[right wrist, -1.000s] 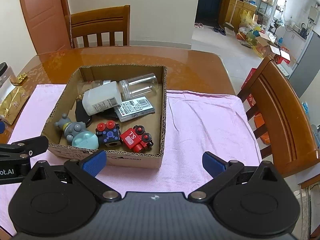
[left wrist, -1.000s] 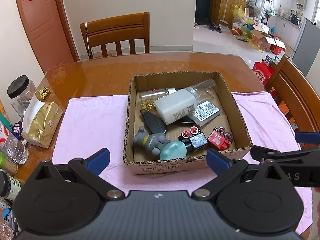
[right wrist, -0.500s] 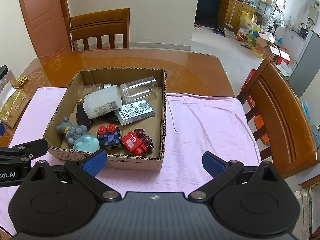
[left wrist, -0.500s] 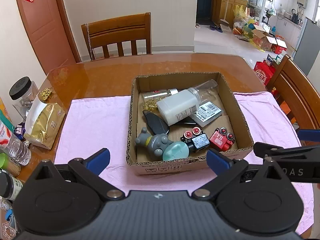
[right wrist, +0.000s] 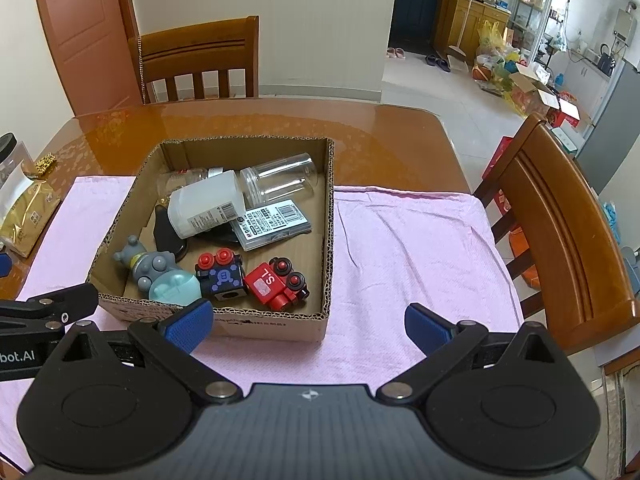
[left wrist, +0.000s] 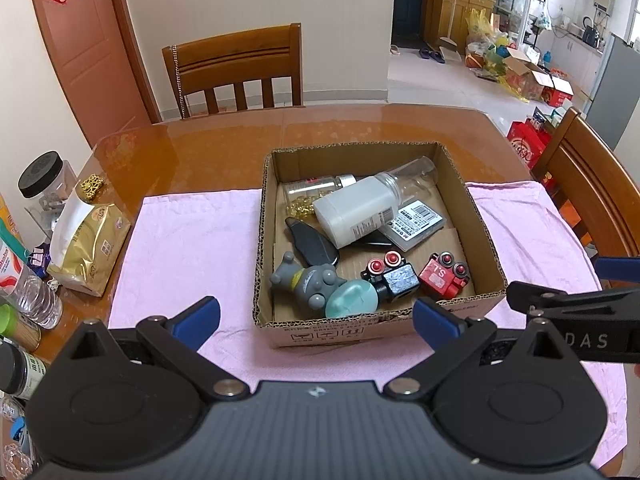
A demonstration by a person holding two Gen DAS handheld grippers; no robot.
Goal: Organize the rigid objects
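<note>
A: While both are hanging low at the bottom of their frames, how are the tools standing?

B: The left gripper (left wrist: 316, 318) is sitting spread wide with nothing between its blue pads, and the right gripper (right wrist: 306, 322) is gaping the same way, empty.

A: And the things to sort?

B: They are all lying inside the cardboard box (left wrist: 376, 330), which is sitting mid-frame on the pink cloth (left wrist: 192, 248) over the worktop (left wrist: 224, 148). The white bottle (left wrist: 356, 210) is lying on its side toward the upper middle of the box, partly over the flat labelled case (left wrist: 418, 224). The grey figure (left wrist: 308, 280), the black toy car (left wrist: 394, 274) and the red toy car (left wrist: 444, 276) are crowding the box's lower edge.
</note>
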